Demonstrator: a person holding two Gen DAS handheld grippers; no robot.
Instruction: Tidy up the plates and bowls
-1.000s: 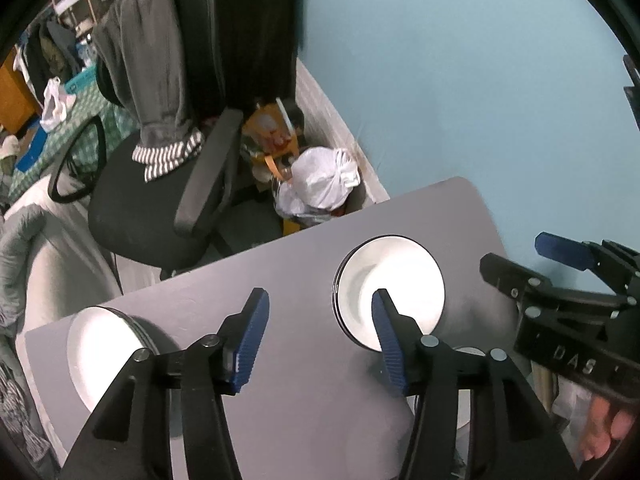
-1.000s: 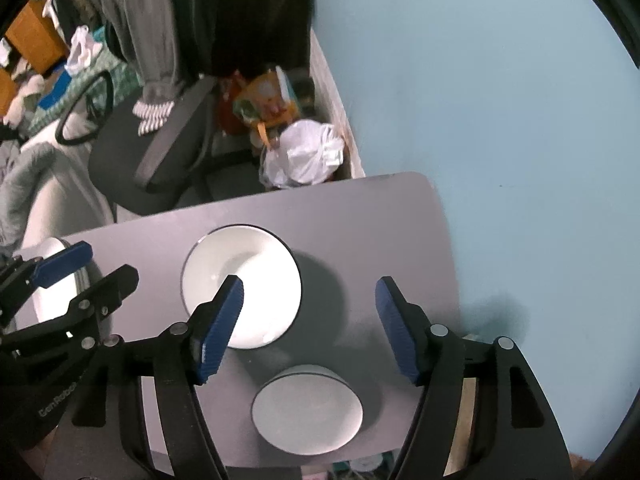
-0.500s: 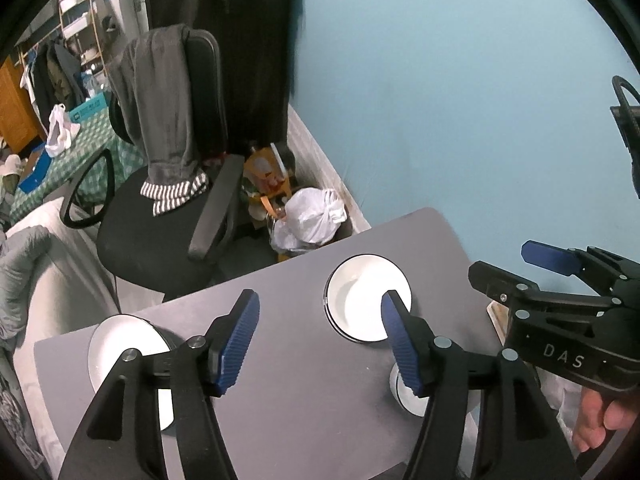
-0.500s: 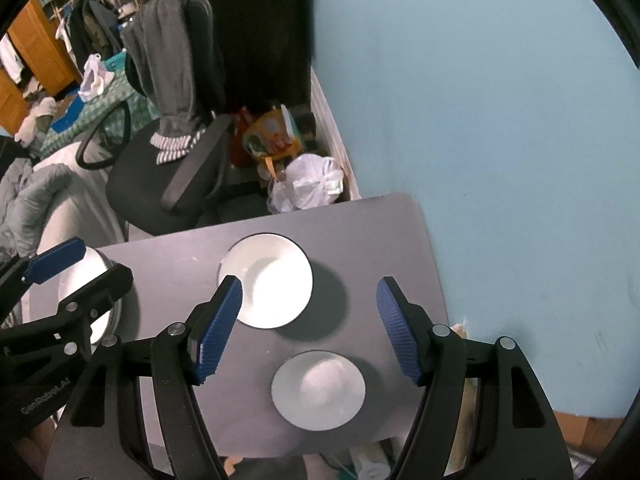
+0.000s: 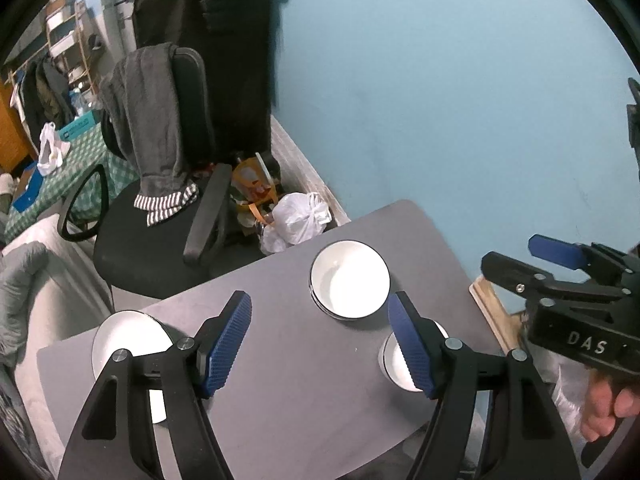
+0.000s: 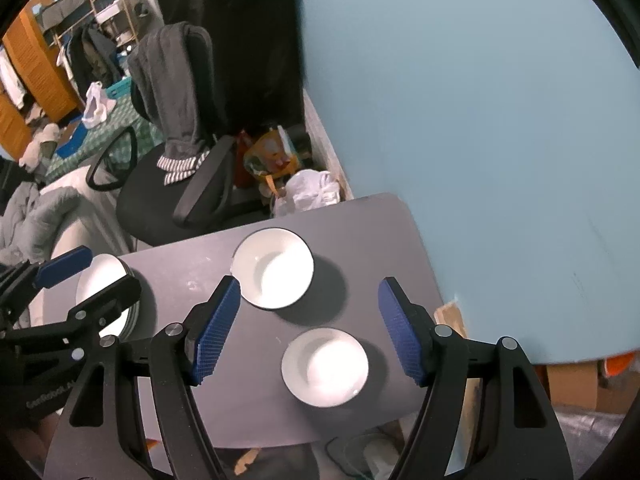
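Both hand-held grippers, left (image 5: pixel 320 344) and right (image 6: pixel 310 330), gape empty; approach the near bowl (image 6: pixel 325 367), probably shallow, rim-first beside the far bowl (image 6: pixel 273 267).

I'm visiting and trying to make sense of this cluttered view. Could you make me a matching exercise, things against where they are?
Things:
1. grey sweater
2. white plastic bag
3. stack of plates
4. small bowl

Places:
A. on the floor beyond the table's far edge
B. at the table's left end
C. draped over the office chair's back
D. between the right gripper's fingers in its view

Pairs: 1-C, 2-A, 3-B, 4-D
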